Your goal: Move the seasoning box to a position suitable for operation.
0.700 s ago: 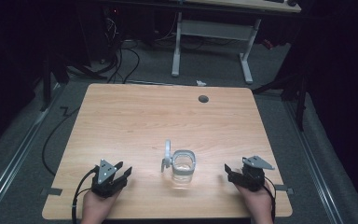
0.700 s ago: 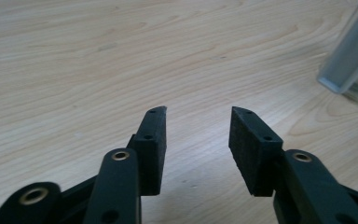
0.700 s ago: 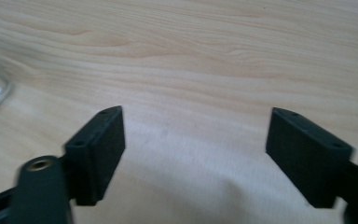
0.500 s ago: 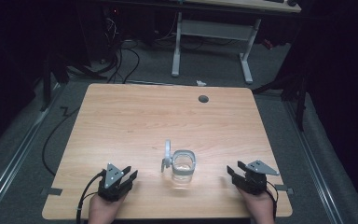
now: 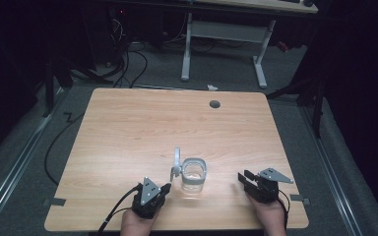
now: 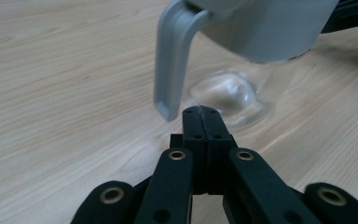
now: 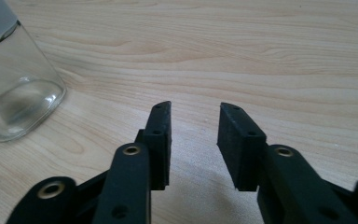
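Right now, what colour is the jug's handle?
Light grey; the handle shows best in the left gripper view.

Wood table; clear glass jug w/ grey handle near front edge.

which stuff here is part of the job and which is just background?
In play:
- clear jug with grey handle
- left gripper, shut, close to the handle
- right gripper, open, apart from the jug

Lying about:
- cable hole in the table
- white desk frame behind
- floor cables
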### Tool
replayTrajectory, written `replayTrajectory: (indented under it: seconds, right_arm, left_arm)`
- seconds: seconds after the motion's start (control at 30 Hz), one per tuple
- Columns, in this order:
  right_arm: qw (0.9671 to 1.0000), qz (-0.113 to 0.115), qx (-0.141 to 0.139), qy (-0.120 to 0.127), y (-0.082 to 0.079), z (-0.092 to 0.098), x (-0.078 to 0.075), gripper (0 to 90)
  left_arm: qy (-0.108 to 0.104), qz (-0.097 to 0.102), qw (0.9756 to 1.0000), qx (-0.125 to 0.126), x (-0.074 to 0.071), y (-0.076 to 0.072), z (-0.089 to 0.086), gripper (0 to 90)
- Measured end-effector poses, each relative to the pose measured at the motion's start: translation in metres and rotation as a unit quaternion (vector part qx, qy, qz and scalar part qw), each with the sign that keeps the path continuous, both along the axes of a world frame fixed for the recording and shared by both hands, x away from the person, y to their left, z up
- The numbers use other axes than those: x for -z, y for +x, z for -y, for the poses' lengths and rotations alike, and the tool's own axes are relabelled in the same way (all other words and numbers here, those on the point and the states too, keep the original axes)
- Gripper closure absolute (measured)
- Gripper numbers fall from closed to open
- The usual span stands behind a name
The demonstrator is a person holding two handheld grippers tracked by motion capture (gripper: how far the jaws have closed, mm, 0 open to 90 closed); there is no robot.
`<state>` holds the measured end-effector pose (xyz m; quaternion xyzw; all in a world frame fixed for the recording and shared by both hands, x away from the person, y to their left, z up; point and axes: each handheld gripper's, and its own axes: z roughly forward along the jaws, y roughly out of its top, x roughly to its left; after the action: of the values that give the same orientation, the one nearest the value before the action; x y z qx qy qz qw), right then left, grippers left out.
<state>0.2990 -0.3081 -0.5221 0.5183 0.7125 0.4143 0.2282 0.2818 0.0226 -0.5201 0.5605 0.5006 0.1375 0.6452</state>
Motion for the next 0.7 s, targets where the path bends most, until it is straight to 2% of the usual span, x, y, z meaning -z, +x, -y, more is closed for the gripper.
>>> replayTrajectory:
  seconds: [0.17, 0.3, 0.53, 0.7]
  right_arm:
    - [1.0, 0.003, -0.005, 0.001, -0.001, 0.0, 0.001, 76.9]
    - [1.0, 0.002, -0.005, 0.004, -0.001, 0.001, 0.002, 77.8]
    - [0.9998, 0.007, -0.01, 0.018, -0.002, 0.001, 0.001, 76.1]
    - [0.9997, 0.007, -0.013, 0.018, -0.001, -0.001, 0.003, 75.9]
  left_arm:
    - [-0.006, -0.002, 1.0, -0.001, -0.002, 0.007, 0.006, 90.0]
    - [-0.008, -0.008, 0.9999, 0.0, 0.0, 0.013, 0.01, 90.0]
    - [-0.003, -0.002, 1.0, 0.0, 0.002, 0.016, 0.012, 90.0]
    - [-0.01, -0.006, 0.9999, -0.009, 0.002, 0.023, 0.011, 90.0]
